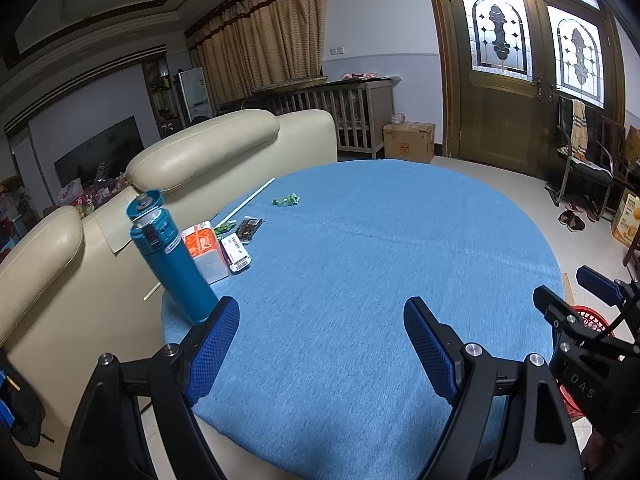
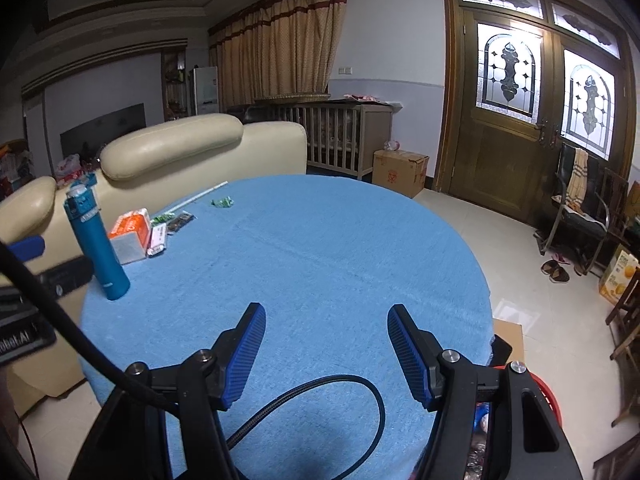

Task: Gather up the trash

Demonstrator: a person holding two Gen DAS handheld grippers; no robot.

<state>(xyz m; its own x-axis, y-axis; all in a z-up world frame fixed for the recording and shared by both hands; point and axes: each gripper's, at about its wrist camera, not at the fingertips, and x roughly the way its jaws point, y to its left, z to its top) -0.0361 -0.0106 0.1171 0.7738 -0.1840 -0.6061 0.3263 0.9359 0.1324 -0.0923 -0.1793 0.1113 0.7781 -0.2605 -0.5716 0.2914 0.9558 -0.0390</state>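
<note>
Both the left gripper [image 1: 320, 332] and right gripper [image 2: 326, 340] hover with fingers spread and empty over the blue-clothed surface [image 1: 380, 248], while the green candy wrapper [image 1: 285, 200] lies at eleven o'clock, beyond the teal flask [image 1: 168, 252] and tissue pack [image 1: 206, 250].

On the table [image 1: 360, 260], a bottle [image 1: 172, 256] stands left of the tissue pack [image 1: 206, 250].

Matt woven cloth tablecloth [image 1: 360, 260]; glossy leather sofa [image 1: 208, 148].
</note>
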